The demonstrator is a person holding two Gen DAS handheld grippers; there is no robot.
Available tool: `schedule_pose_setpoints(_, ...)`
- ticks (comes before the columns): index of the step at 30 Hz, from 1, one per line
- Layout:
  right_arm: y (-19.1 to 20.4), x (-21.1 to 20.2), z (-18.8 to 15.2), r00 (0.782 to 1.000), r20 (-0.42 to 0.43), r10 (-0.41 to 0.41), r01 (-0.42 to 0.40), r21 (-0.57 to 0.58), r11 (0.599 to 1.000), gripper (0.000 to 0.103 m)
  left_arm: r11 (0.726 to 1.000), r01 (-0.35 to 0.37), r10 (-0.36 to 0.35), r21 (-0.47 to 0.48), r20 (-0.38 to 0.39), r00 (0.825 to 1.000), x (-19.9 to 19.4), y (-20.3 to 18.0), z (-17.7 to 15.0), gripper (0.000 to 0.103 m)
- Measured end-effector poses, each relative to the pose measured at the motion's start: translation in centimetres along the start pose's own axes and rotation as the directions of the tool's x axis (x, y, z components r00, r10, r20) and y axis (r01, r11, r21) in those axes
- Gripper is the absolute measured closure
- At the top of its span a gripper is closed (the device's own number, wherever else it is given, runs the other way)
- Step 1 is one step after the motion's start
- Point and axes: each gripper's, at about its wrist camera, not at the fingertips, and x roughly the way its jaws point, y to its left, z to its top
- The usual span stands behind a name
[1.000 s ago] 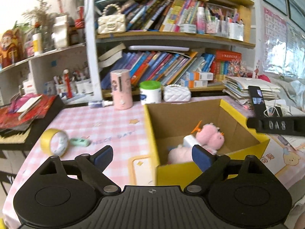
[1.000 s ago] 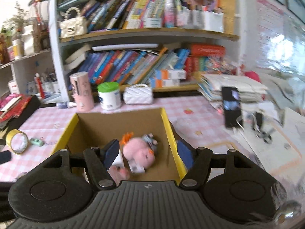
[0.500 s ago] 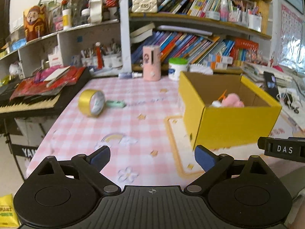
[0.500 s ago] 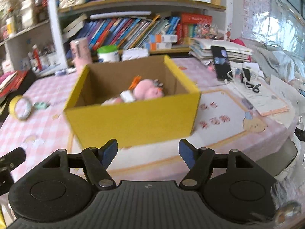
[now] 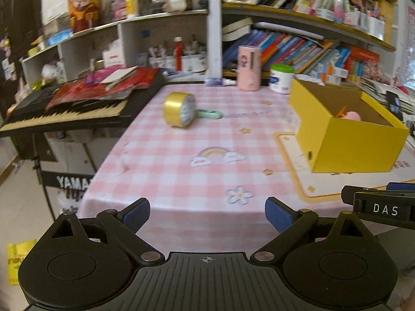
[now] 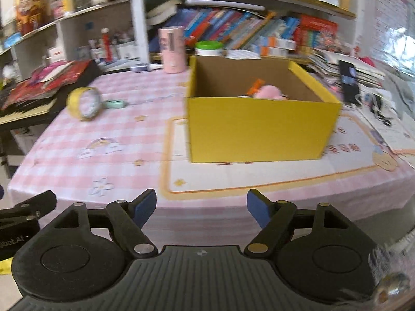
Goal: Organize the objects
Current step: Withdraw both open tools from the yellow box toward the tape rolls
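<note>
A yellow cardboard box [image 6: 259, 127] stands on the pink checked tablecloth [image 6: 109, 129] with a pink plush toy [image 6: 269, 92] inside. In the left wrist view the box [image 5: 358, 145] sits at the right. A roll of yellow tape [image 5: 179, 110] and a mint green clip [image 5: 210, 114] lie on the cloth, left of the box. My left gripper [image 5: 207, 213] is open and empty, back over the table's near edge. My right gripper [image 6: 201, 207] holds nothing, and its jaws are opening, also back at the near edge in front of the box.
A pink cylinder [image 5: 249, 68] and a white jar with a green lid [image 5: 281, 79] stand at the table's back. A keyboard piano [image 5: 64, 114] with red papers is at the left. Bookshelves rise behind. A phone [image 6: 348, 83] and papers lie at the right.
Both grippers have drawn back from over the box to the table's near edge. The right jaws have widened. The box and toy stay put.
</note>
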Motion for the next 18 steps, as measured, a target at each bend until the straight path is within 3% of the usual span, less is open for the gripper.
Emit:
schedule_pose_setpoints(9, 4.8, -0.1, -0.2, 0.996, -0.02, 0.089, -0.09, -0.068, 0.994, 0.027, 0.997, -0.057, 0.057, -0.05, 0.006, 0.998, -1.1, 3.9, -0.6, 0.006)
schedule_pose_setpoints(18, 6.8, -0.3, -0.4, 0.994, -0.017, 0.111, -0.112, -0.076, 0.991, 0.027, 0.999, -0.036, 0.036, -0.012, 0.016, 0.999, -0.7, 4.6, -0.3, 0.006)
